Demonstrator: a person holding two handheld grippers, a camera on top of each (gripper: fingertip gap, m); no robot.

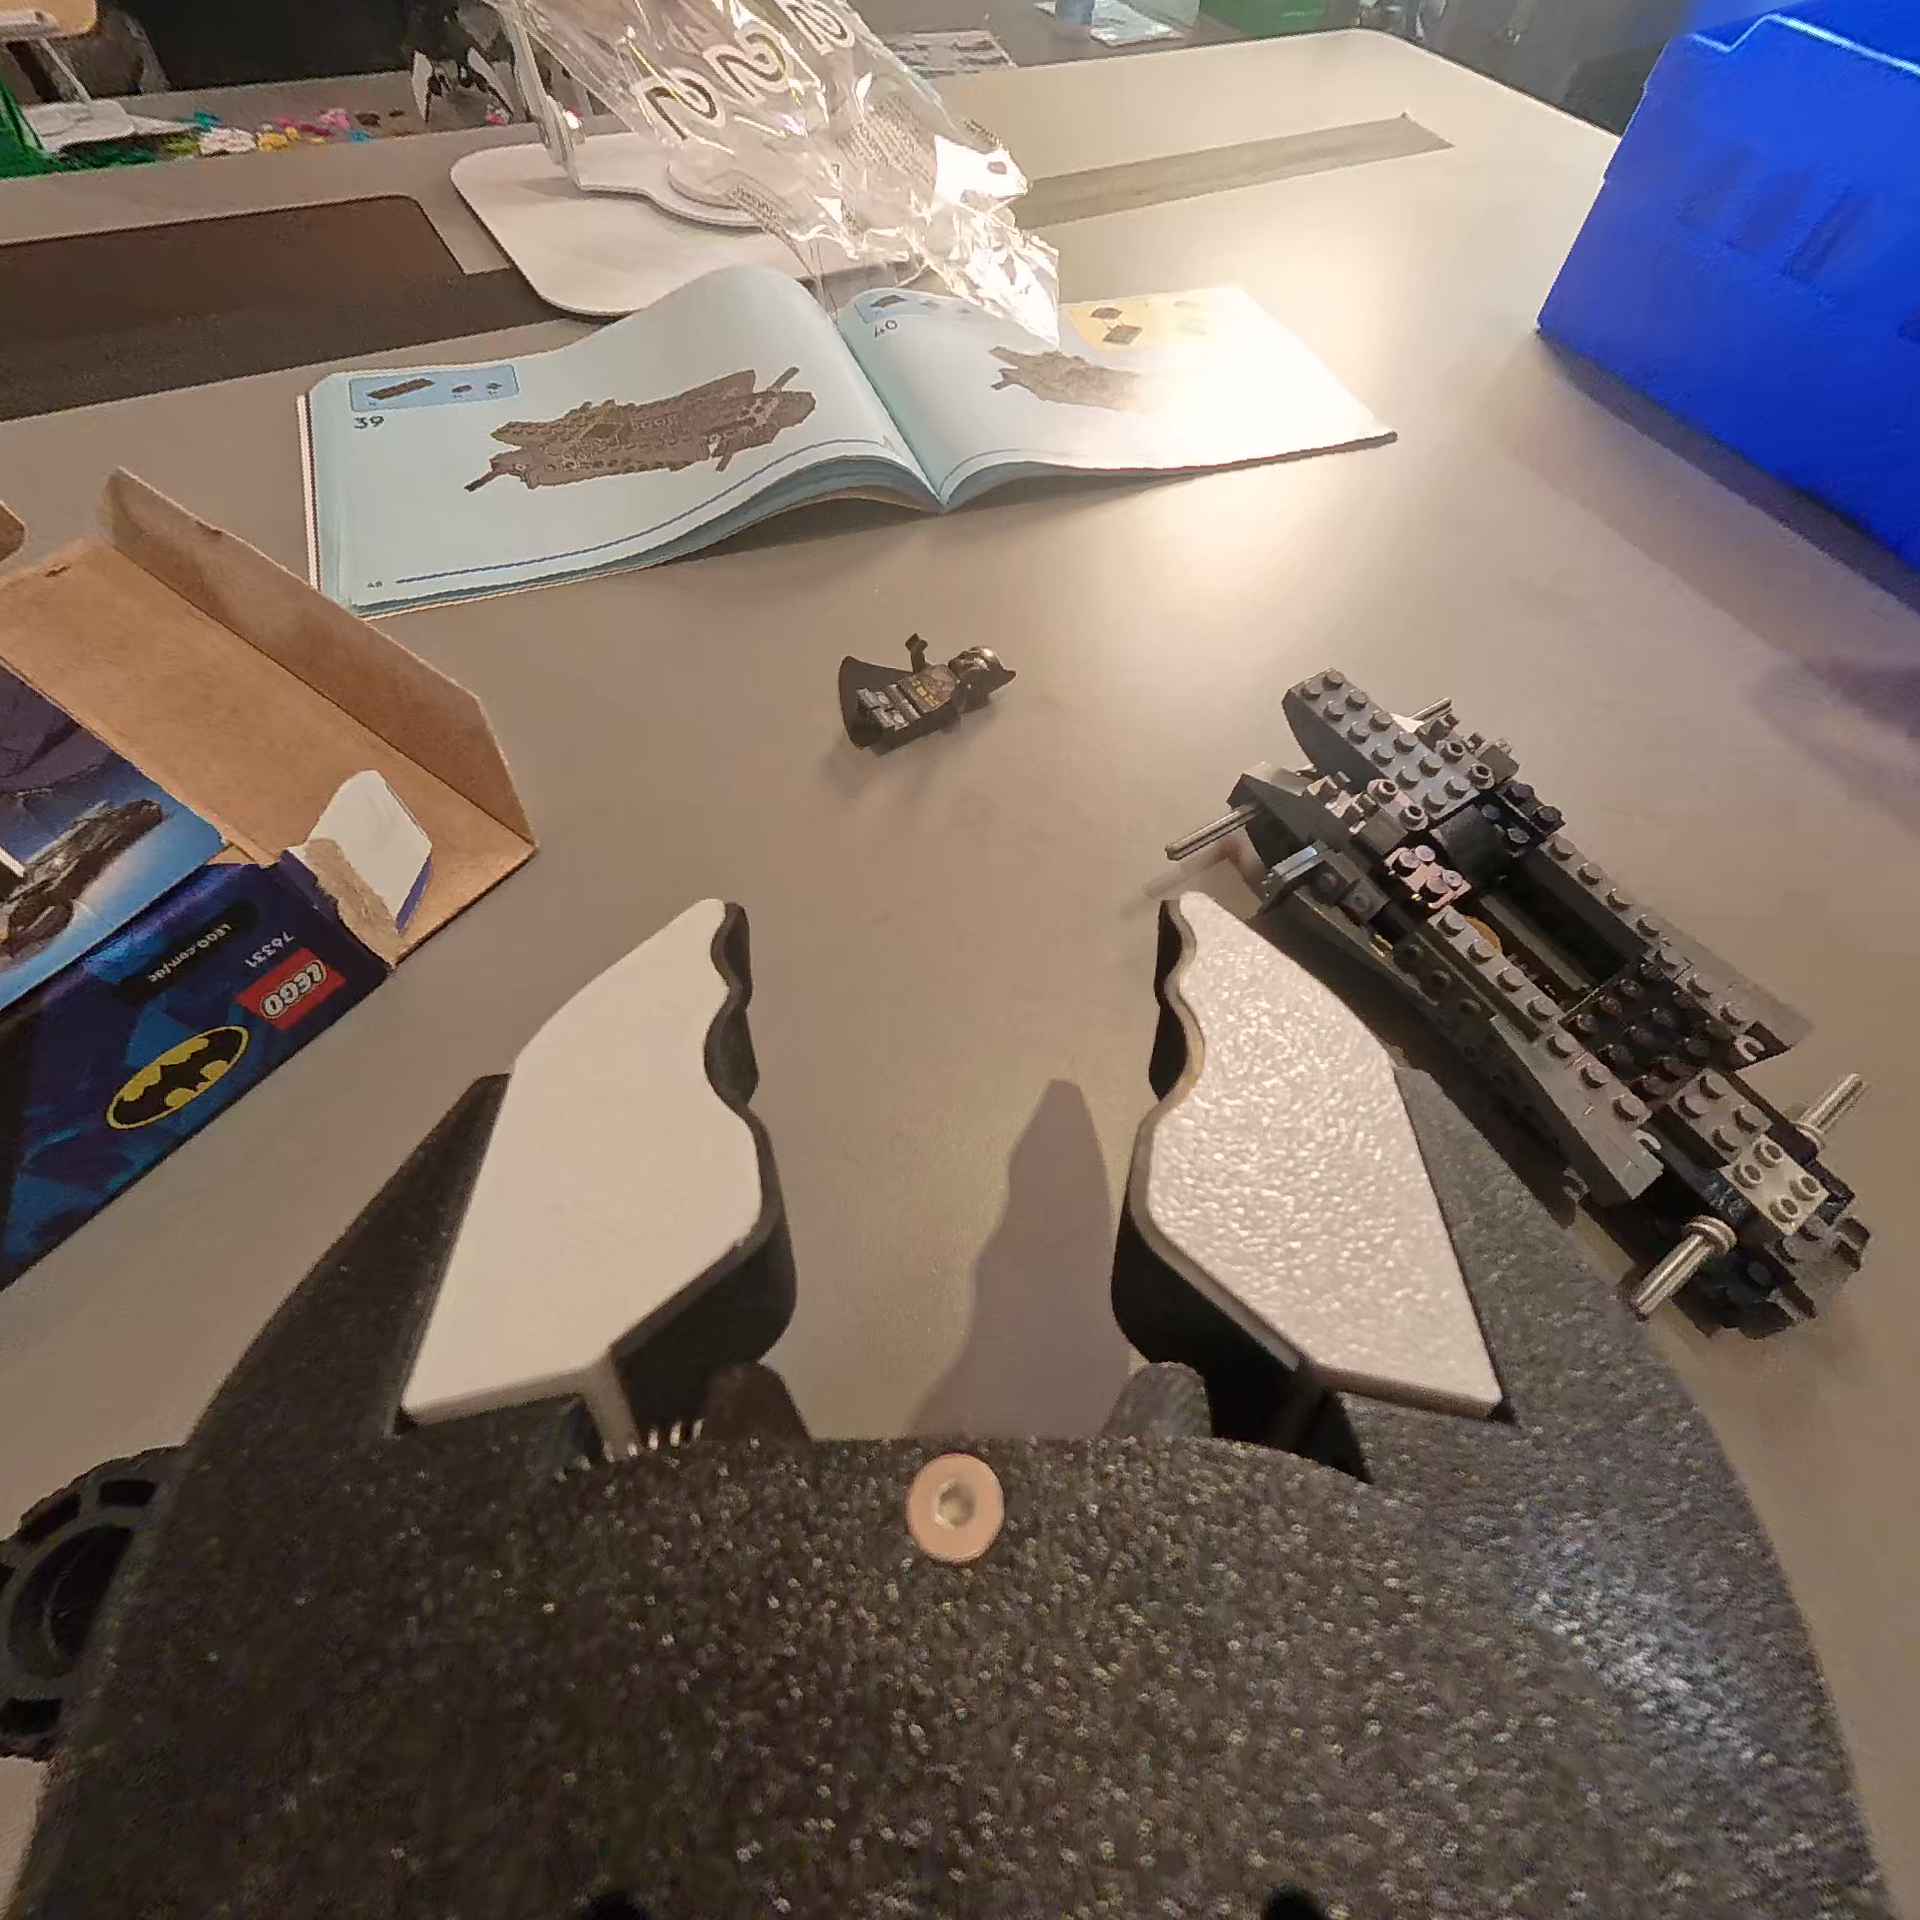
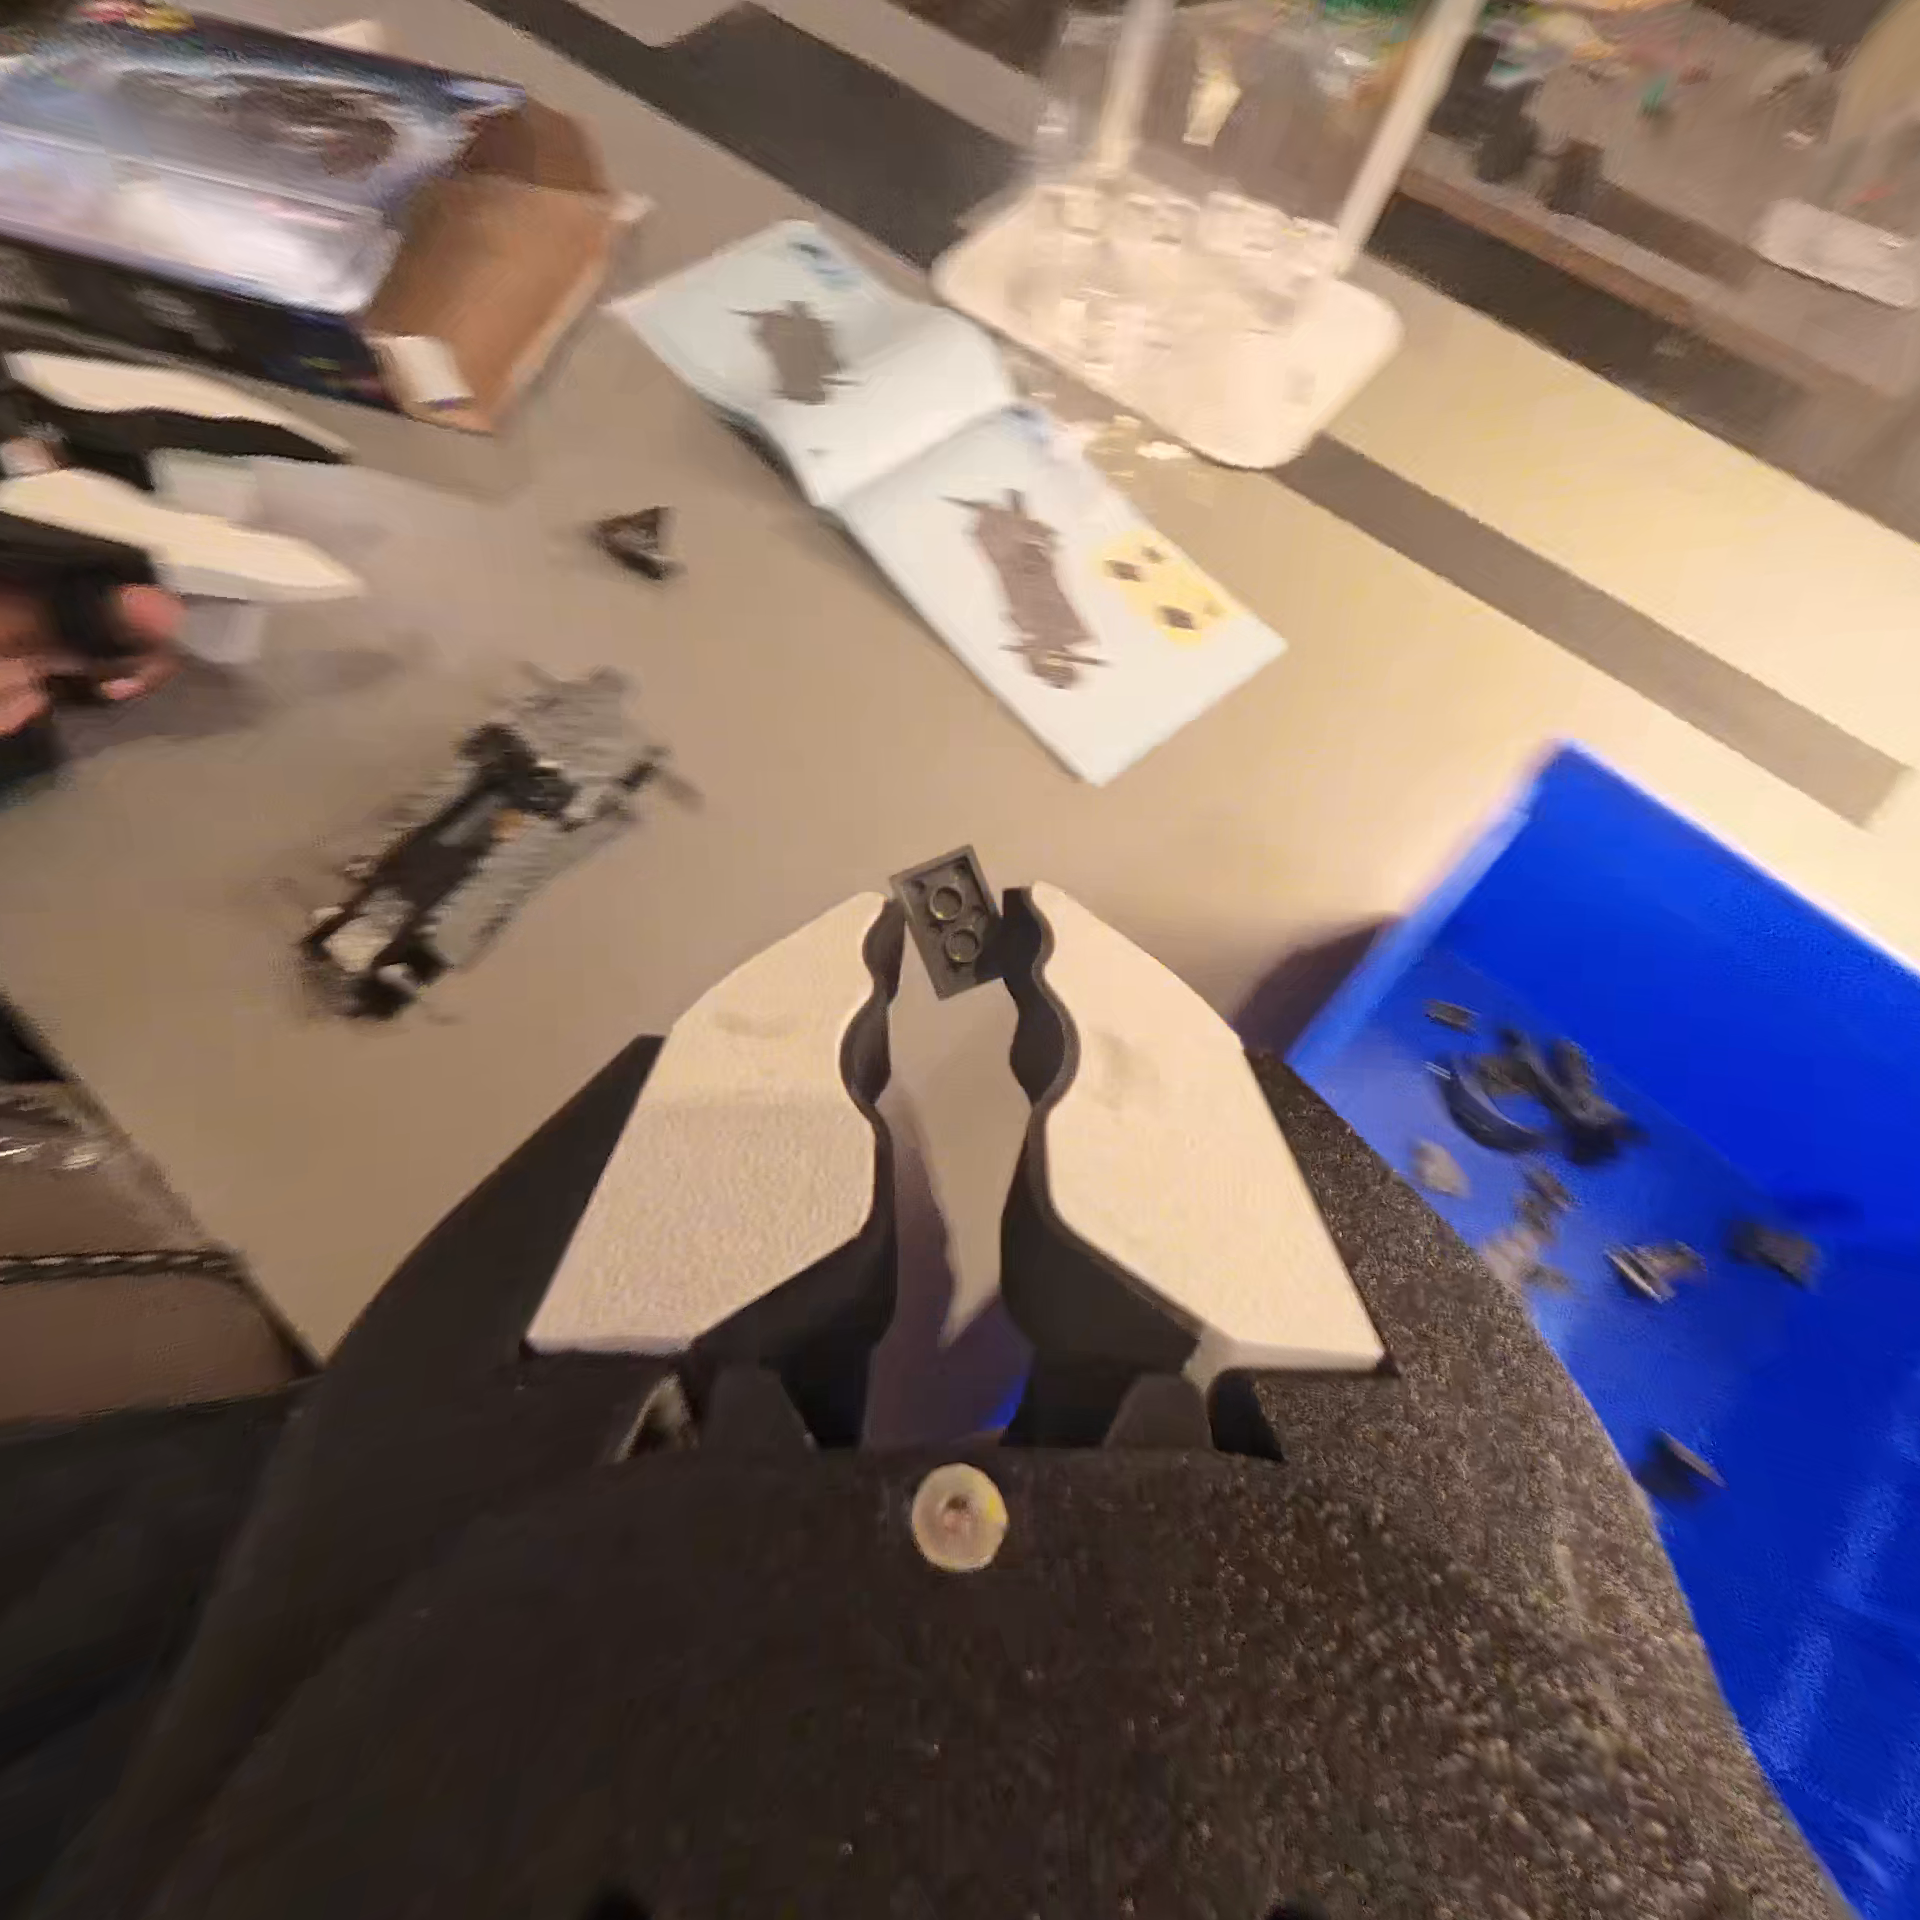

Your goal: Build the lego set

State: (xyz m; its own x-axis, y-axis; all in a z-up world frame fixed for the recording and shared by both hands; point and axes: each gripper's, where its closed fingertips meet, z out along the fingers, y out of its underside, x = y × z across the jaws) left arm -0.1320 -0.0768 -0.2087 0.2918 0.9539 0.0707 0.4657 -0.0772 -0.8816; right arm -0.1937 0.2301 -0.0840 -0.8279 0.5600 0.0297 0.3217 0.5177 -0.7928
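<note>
Right hand-held gripper (image 2: 951,914): pinched on a small dark grey brick plate (image 2: 948,921), underside up, above the tabletop (image 2: 831,727) beside the blue bin (image 2: 1662,935) | left hand-held gripper (image 1: 945,935): wide apart, bare, over the tabletop just beside the dark brick vehicle (image 1: 1538,987) | minifigure (image 1: 920,691) lying ahead, near the open booklet (image 1: 727,436) | torn box (image 1: 187,883) at left

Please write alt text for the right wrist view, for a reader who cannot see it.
The right tongs grip a small dark grey brick plate, underside showing, above a grey table. A blue bin of dark pieces sits right; an open booklet lies beyond.
</note>
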